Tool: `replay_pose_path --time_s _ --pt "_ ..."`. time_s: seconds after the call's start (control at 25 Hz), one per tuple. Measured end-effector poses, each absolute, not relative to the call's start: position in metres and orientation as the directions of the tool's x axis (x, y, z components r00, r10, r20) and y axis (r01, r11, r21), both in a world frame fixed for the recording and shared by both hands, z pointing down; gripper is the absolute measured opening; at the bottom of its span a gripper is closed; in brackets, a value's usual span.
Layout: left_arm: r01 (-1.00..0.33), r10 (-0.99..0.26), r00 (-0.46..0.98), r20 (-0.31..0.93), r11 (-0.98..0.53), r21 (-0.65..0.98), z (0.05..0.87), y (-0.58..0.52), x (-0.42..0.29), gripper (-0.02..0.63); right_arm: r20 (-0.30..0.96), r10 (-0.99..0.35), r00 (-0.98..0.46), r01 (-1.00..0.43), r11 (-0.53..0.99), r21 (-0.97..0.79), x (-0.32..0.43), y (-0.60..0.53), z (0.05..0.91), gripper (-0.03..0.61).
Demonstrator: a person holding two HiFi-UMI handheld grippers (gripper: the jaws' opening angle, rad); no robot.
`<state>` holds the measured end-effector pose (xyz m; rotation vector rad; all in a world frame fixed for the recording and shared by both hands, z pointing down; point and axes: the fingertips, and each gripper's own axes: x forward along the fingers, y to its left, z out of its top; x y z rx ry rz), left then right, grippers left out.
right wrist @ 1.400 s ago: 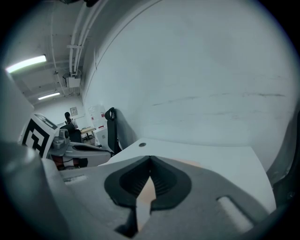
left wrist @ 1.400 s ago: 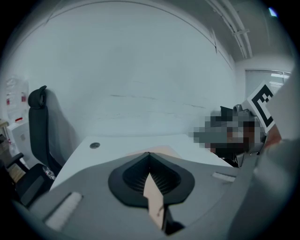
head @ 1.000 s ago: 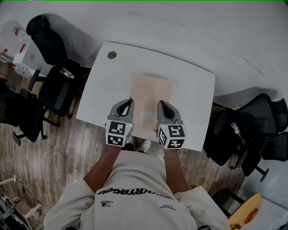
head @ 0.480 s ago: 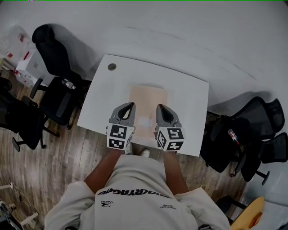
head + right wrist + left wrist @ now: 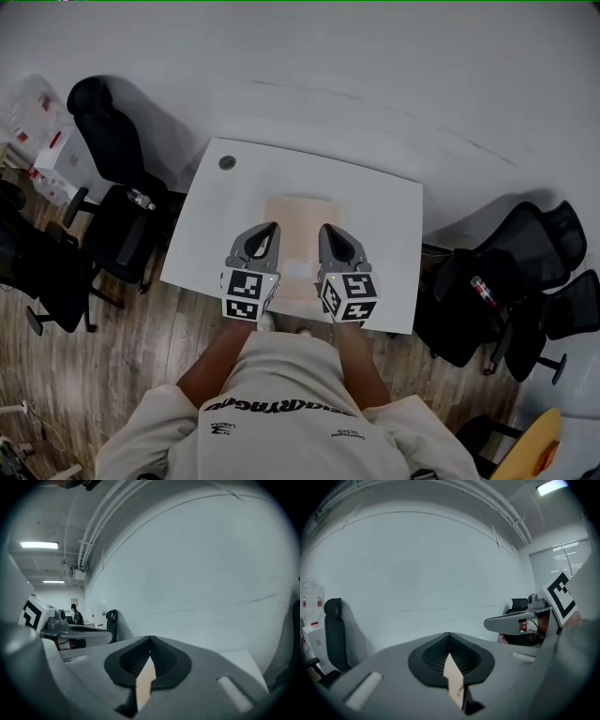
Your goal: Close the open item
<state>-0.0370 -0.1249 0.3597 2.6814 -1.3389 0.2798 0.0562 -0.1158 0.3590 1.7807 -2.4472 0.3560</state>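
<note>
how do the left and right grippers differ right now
The left gripper grips the left side of the peach item; the right gripper grips its right side. The left gripper's tip slants rightward, the right gripper's leftward. Both are shut on it, over the white table.

Soft, even overhead light is filling the room, and a ceiling strip light is glowing without glare. The white surface is reflecting brightly. A black chair is casting a diffuse shadow. Fisheye distortion is bending the edges, and dark vignetting is ringing both gripper views.
</note>
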Motion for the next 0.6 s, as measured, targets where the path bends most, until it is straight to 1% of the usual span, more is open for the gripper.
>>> replay_pose_path --time_s 0.24,0.6 --pt "-0.796 -0.778 0.597 0.194 -0.605 0.021 0.348 -0.124 -0.030 -0.003 0.170 -0.936 -0.308 -0.949 0.290 -0.121 0.059 -0.116 0.342 -0.003" --pt "-0.789 -0.779 0.606 0.158 -0.614 0.000 0.335 -0.123 -0.022 -0.003 0.141 -0.942 -0.304 -0.952 0.292 -0.096 0.062 -0.113 0.330 -0.003"
